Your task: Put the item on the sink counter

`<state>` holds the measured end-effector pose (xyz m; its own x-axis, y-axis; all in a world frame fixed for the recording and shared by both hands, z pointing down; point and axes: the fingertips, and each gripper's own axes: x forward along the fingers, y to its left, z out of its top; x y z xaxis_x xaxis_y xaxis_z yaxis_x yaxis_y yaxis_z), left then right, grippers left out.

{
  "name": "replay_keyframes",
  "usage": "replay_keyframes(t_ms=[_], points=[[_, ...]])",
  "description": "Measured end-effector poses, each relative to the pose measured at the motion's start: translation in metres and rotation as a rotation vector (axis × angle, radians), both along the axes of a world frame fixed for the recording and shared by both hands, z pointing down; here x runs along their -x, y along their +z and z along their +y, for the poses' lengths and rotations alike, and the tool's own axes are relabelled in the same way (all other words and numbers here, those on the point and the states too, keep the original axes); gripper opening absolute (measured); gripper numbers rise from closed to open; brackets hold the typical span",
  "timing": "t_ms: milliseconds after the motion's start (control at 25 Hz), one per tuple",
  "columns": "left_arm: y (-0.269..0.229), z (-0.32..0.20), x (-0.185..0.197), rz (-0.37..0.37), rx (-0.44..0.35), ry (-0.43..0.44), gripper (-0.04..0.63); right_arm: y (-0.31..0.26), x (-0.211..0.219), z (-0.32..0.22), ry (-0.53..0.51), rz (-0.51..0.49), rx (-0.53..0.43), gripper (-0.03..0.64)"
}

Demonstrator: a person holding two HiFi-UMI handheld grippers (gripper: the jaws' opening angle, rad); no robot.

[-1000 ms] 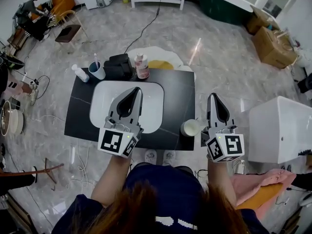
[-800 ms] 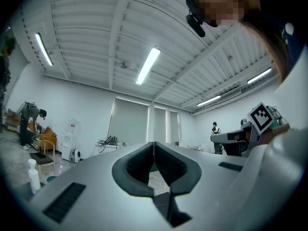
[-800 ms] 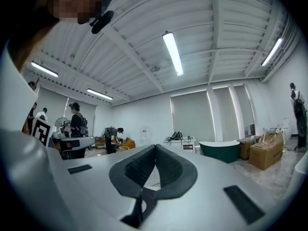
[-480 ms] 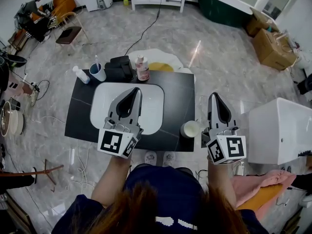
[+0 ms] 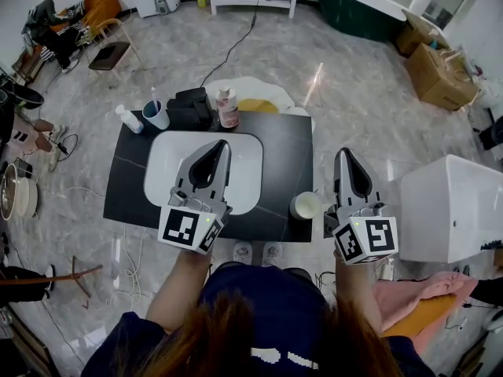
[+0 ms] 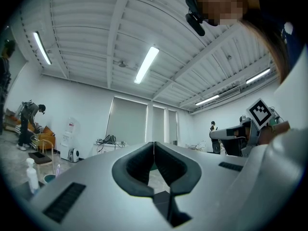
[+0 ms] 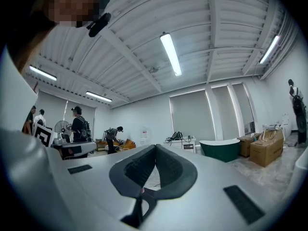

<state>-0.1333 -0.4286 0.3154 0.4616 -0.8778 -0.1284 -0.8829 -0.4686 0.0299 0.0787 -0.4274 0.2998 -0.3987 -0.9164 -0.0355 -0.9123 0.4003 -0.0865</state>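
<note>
A black sink counter (image 5: 287, 151) with a white basin (image 5: 161, 163) stands in front of me in the head view. A white round cup (image 5: 305, 206) rests on its front right corner. My left gripper (image 5: 220, 144) hovers over the basin, shut and empty. My right gripper (image 5: 343, 154) hangs just right of the counter's edge beside the cup, also shut with nothing in it. Both point level into the room: the left gripper (image 6: 153, 143) and the right gripper (image 7: 155, 147) show their pads pressed together.
Along the counter's back edge stand a white bottle (image 5: 128, 117), a blue cup with a toothbrush (image 5: 156, 114), a black box (image 5: 191, 107) and a pink-labelled bottle (image 5: 228, 107). A white tub (image 5: 452, 203) is at the right, cardboard boxes (image 5: 444, 73) beyond it. People sit far left.
</note>
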Motion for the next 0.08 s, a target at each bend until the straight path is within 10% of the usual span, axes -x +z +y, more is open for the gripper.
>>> replay_keyframes(t_ms=[80], points=[[-0.0003, -0.0009, -0.0012, -0.003, 0.000, 0.002, 0.021, 0.0002, -0.0003, -0.0007, -0.004, -0.004, 0.005, 0.015]])
